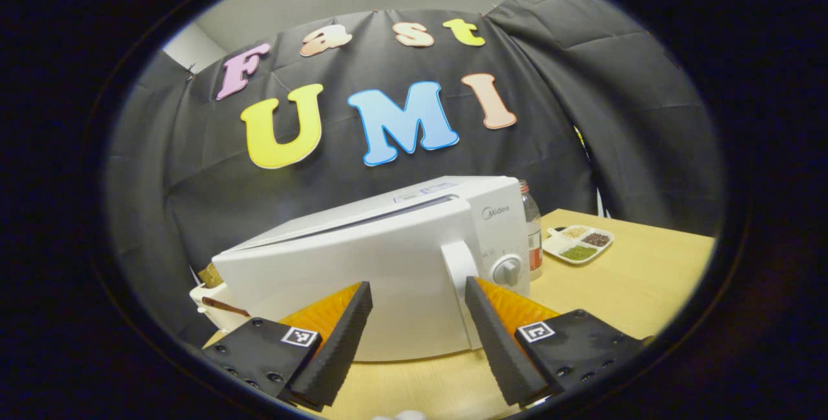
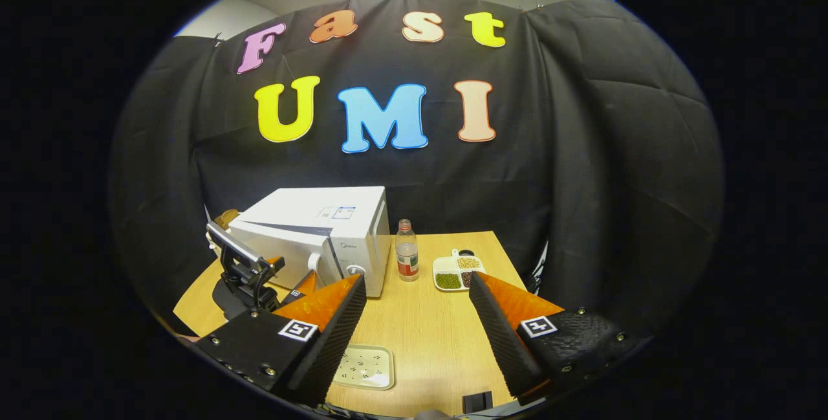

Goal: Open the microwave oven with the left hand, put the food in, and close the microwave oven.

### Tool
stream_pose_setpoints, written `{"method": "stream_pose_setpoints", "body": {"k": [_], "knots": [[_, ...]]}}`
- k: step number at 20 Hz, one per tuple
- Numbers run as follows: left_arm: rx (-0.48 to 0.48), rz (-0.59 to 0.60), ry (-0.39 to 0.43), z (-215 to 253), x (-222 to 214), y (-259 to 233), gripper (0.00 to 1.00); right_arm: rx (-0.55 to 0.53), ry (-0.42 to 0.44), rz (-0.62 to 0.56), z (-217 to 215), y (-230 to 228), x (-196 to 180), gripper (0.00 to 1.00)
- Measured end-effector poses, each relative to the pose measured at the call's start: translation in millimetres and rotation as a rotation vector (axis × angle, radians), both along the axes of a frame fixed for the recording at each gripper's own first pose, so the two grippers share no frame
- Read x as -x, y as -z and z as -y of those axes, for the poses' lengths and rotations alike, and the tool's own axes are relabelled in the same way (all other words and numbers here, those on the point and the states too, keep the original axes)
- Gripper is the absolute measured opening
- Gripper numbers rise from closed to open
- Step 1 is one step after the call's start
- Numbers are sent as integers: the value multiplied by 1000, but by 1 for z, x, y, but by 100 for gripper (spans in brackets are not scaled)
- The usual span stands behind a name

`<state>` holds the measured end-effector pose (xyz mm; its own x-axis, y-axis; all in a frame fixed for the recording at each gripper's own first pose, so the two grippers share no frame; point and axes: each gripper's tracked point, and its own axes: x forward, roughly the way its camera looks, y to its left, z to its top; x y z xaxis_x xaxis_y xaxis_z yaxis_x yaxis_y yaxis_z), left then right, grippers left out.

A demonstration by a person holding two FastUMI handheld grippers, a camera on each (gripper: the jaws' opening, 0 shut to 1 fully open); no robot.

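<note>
I am holding the left hand-held gripper (image 1: 417,297) released, fingers spread before the microwave (image 1: 388,258) door handle (image 1: 460,271), not touching. The right hand-held gripper (image 2: 417,297) is hanging released above the table (image 2: 427,336). The door is sitting closed.

My two views are showing even overhead ceiling light, strong fisheye bending at the edges, sharp focus mid-frame, and soft shadows lying on the desk (image 2: 427,316).
</note>
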<state>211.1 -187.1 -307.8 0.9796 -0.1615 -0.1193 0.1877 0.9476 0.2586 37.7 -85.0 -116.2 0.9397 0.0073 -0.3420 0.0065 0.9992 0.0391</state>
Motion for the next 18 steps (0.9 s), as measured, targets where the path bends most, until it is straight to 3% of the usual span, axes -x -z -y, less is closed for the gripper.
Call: {"method": "stream_pose_setpoints", "body": {"k": [3, 4, 5, 7, 13, 14, 15, 18], "knots": [[40, -23, -46, -6, -13, 6, 100, -4, -7, -8, 0, 0, -4, 98], [59, -38, -49, -6, -16, 8, 92, 0, -9, -10, 1, 1, -4, 98], [85, -33, -31, 2, -17, 6, 92, 6, -8, -8, 3, 1, -5, 98], [68, -21, -31, 6, -17, 5, 100, 8, -9, -10, 4, 0, -7, 98], [72, -3, -68, 7, -21, 1, 95, 2, -21, -12, 2, -1, -13, 98], [53, -4, -89, 4, -25, 0, 97, -8, -33, -12, -2, 0, -14, 98], [77, -31, -58, 13, -38, 11, 97, -15, -43, -21, -6, 2, -14, 98], [78, -40, -83, 8, -25, 2, 99, -26, -72, -13, -16, -1, -13, 98]]}}
